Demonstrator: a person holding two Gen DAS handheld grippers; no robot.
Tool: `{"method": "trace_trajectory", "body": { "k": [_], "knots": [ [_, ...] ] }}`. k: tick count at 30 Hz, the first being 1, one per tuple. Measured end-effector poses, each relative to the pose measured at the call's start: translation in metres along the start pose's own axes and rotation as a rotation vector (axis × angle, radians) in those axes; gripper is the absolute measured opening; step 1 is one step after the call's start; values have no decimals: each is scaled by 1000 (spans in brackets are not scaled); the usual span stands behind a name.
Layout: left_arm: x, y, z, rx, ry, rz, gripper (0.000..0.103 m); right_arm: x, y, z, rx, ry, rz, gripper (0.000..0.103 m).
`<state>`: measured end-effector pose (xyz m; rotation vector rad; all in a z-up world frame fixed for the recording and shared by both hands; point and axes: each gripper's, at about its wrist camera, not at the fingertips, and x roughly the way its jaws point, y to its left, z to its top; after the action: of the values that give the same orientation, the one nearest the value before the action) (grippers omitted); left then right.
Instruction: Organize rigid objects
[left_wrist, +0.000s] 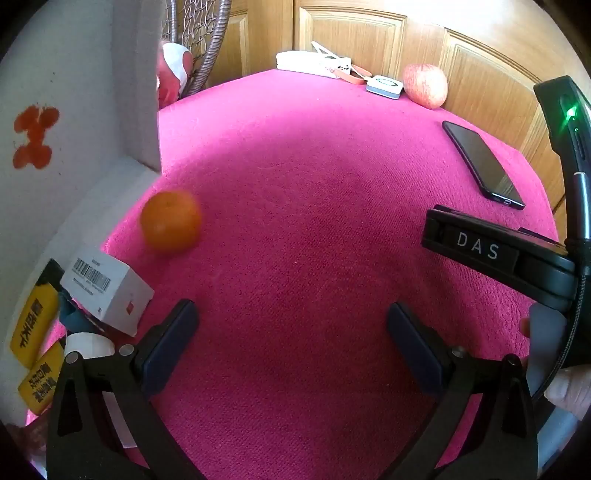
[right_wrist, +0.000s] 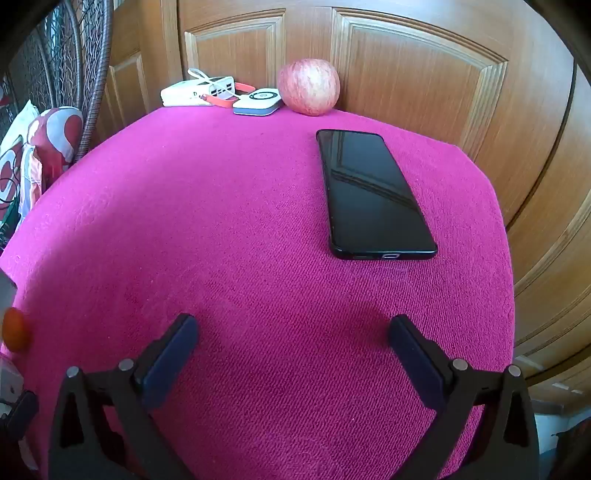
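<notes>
Work surface: a table covered in ribbed magenta cloth (right_wrist: 258, 240) with a coarse woven texture.

Left gripper (left_wrist: 291, 332): jaws released, spread wide, nothing between the flat dark pads; it hangs over bare cloth near the front edge. Right gripper (right_wrist: 293, 343): jaws likewise released and empty.

Objects:
- Orange (left_wrist: 170, 222), round and matte, near the left edge, slightly blurred.
- White cardboard box (left_wrist: 107, 290), rectangular, barcode label on top, at the front-left corner.
- Phone (right_wrist: 373, 195), flat glossy black slab, lying face up near the right edge.
- Apple (right_wrist: 309, 86), round, red-streaked skin, at the far edge against the panelled wooden door (right_wrist: 424, 74).
- White power bank (right_wrist: 195, 92), rectangular, at the far edge, left of the apple.
</notes>
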<state>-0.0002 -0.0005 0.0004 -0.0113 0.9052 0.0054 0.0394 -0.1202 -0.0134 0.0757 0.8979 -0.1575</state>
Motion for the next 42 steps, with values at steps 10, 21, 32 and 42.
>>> {"method": "trace_trajectory", "body": {
  "k": [10,21,32,42],
  "knots": [
    [0,0,-1,-5,11,-7,103,-2,1,-1,1,-1,2,103],
    [0,1,0,-5,8,-6,103,-1,0,-1,-2,0,-4,103],
    [0,1,-1,-4,9,-6,103,-1,1,0,-4,1,-7,103],
    [0,0,-1,-5,9,-6,103,0,1,0,-5,1,-8,103]
  ]
}}
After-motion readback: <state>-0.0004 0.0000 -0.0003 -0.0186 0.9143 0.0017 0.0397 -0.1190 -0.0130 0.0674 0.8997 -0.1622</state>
